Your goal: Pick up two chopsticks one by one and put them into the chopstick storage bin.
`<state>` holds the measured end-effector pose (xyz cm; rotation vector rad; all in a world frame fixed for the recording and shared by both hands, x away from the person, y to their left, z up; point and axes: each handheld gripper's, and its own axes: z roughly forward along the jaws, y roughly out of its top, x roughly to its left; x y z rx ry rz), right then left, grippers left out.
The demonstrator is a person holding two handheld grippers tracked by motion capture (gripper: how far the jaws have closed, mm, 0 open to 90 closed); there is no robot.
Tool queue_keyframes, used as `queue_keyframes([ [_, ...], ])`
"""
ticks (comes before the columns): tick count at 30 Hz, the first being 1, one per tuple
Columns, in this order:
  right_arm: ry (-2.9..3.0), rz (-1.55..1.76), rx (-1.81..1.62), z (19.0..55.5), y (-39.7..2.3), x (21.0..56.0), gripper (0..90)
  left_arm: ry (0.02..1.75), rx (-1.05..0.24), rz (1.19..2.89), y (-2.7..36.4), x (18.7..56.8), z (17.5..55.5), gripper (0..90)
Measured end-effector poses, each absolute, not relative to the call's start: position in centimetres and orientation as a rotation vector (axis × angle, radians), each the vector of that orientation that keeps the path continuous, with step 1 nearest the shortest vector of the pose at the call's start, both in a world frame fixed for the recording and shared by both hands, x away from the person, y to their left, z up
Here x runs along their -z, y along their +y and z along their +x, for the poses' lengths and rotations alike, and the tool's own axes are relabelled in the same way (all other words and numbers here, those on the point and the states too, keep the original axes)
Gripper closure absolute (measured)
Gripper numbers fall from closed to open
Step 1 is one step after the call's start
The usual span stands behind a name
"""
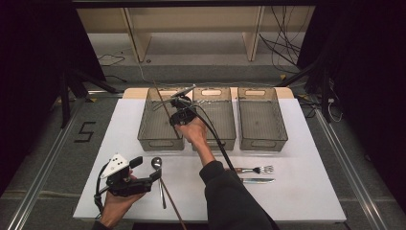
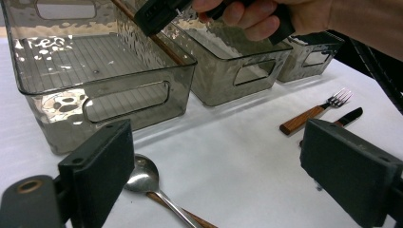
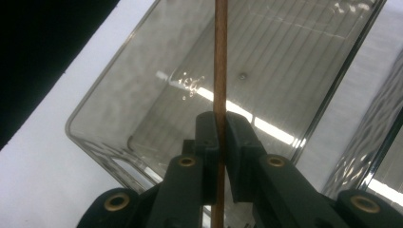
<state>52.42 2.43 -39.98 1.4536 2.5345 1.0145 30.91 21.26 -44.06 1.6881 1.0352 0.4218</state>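
A: Step in hand? Right gripper [image 3: 219,142] clamped tight on thin brown wooden chopstick [image 3: 220,57], held over left-most smoked clear plastic bin [image 1: 160,122]. Looked like sorting cutlery into bins, w/ this stick mid-delivery.

B: Stick vs. the jaws?

A: Pinched between the two pads, running straight through and out past the tips, far end up over bin's ribbed floor. Seen from above, slanted, upper end poking beyond far rim. Not touching the floor as far as could be told.

B: Next move, prob.?

A: Judged: lower and tilt flatter so it cleared the bin wall, then let go. Risk: long stick, could've bridged the rim or tipped out if released too steep.

B: Left gripper [image 1: 155,176]?

A: Jaws wide apart, nothing between them. Rested low near table's front edge. Just ahead of and below its jaws: steel spoon w/ round bowl [image 2: 142,176] and second brown wooden chopstick [image 2: 183,213] lying crossed under spoon's handle, both on white tabletop [image 1: 297,143].

B: Rest?

A: Off to right of left gripper, well apart: wood-handled steel fork [image 2: 316,113] and dark-handled table knife [image 2: 349,116], side by side, fork farther out. Middle bin [image 1: 215,120] and right bin [image 1: 262,120] beyond, right one looked bare; middle one's contents hard to tell behind the hand.
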Motion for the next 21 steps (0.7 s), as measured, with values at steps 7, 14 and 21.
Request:
queue_keyframes([
  [7,2.536,1.493,-1.035,52.5,2.4,40.1,60.3,1.038,-0.424,1.688,21.4,44.0,30.9,10.6],
  [14,2.557,1.437,-1.07,51.6,2.0,39.2,46.4,1.047,-0.431,1.676,21.5,44.0,30.9,10.6],
  [21,2.595,1.29,-1.089,48.4,0.2,37.7,35.3,1.058,-0.437,1.665,21.7,44.0,30.9,10.6],
])
